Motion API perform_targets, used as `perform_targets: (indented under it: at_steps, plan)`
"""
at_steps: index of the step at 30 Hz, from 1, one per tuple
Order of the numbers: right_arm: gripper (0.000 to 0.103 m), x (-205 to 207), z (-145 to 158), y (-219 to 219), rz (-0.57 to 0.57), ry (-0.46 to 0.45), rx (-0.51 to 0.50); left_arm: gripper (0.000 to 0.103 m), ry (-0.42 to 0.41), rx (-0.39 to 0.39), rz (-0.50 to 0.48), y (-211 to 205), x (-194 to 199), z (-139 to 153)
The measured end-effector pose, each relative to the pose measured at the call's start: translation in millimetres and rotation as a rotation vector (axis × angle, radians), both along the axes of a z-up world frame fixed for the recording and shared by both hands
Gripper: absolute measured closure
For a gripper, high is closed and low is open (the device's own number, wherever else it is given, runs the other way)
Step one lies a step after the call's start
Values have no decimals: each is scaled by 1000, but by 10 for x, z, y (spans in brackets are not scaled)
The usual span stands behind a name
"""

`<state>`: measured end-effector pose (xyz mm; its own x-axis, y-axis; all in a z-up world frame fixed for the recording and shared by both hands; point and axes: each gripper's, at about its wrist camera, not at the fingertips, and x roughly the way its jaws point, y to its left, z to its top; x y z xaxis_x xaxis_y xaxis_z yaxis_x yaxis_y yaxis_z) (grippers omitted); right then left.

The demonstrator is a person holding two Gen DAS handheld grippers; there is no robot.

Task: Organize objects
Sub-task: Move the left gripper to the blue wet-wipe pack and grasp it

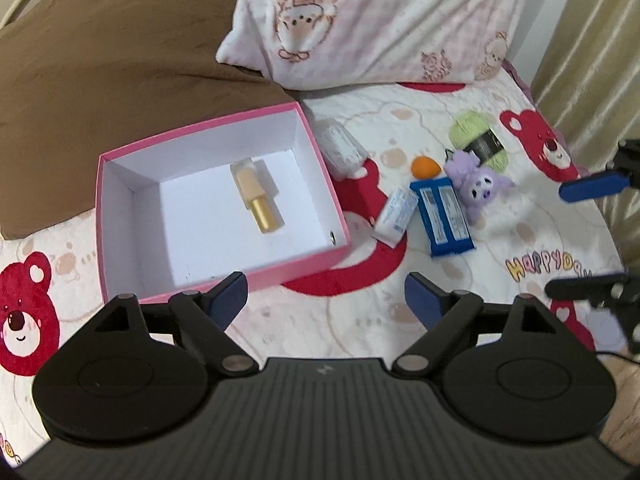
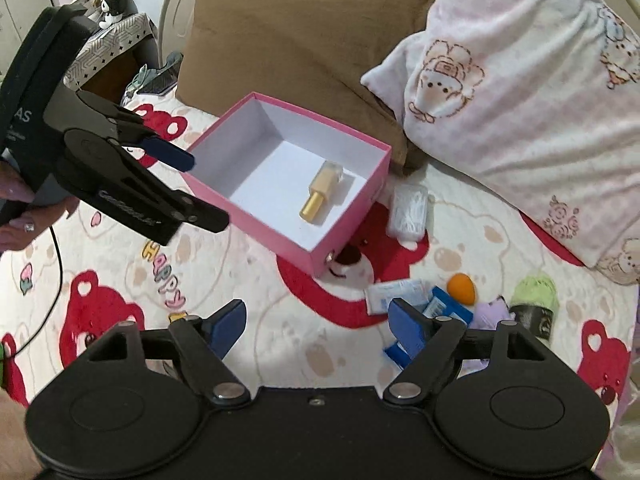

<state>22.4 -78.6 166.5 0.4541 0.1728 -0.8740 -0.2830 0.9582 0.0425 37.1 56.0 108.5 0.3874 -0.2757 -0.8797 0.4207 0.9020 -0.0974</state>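
Note:
A pink box (image 1: 304, 268) with a white inside lies open on the bear-print bedspread. In it rests one beige bottle with a gold cap (image 1: 256, 196). My left gripper (image 1: 326, 296) hangs open over the box's near corner, nothing between its fingers. To the right of the box lie a clear swab case (image 1: 342, 148), a white pack (image 1: 396, 214), a blue packet (image 1: 442, 216), an orange egg shape (image 1: 426, 167), a purple plush (image 1: 474, 184) and green yarn (image 1: 478, 138). My right gripper (image 2: 316, 316) is open and empty above the bedspread, its right finger covering part of the blue packet (image 2: 452, 308).
A brown pillow (image 1: 100, 60) presses against the box's far side, and a pink-and-white pillow (image 1: 380, 20) lies behind the loose items. A curtain (image 1: 592, 40) hangs at the right. A nightstand with a black plush (image 2: 116, 0) stands beyond the bed. A hand (image 2: 20, 200) holds the left gripper (image 2: 206, 192).

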Motion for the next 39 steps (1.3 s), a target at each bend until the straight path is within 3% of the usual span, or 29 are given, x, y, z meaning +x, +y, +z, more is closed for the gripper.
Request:
perform_targets:
  at_steps: [9, 19, 21, 29, 34, 39]
  plan:
    - [21, -321, -208, -396, -18, -63, 0, 10, 17, -5, -47, -297, -288, -236]
    - [21, -359, -799, -812, -74, -129, 43, 10, 73, -68, -89, -829, -250, -709]
    - [21, -361, -947, -883, -86, -133, 34, 14, 82, -86, -86, -912, -196, -831]
    - [21, -273, -1676, -1122, -167, -32, 63, 16, 22, -102, -63, -1226, -4, -1357]
    - [22, -160, -2132, -1301, -335, -2, 163, 19, -11, -140, -82, -1423, 60, -1586]
    - [22, -126, -2347, -1415, -369, -6, 212, 26, 3, -185, -91, -1595, 167, -1788]
